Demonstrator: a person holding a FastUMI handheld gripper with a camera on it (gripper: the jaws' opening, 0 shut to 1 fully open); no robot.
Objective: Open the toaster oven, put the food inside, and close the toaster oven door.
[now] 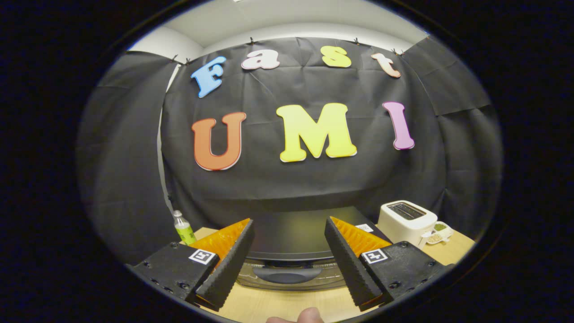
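The black toaster oven (296,233) stands on the wooden table just ahead of my fingers, its flat top showing between them. Its door looks shut, with the dark curved handle (287,272) low on the silvery front, between and slightly beyond the fingertips. My gripper (289,224) is open, nothing between the fingers, hovering a little above and in front of the oven. A fingertip of a person's hand (307,315) shows right below the gripper.
A white pop-up toaster (406,220) stands to the right of the oven, with a small white dish (438,233) of greenish bits beside it. A small bottle with a green label (184,228) stands to the oven's left. The wooden table (278,305) runs under the gripper.
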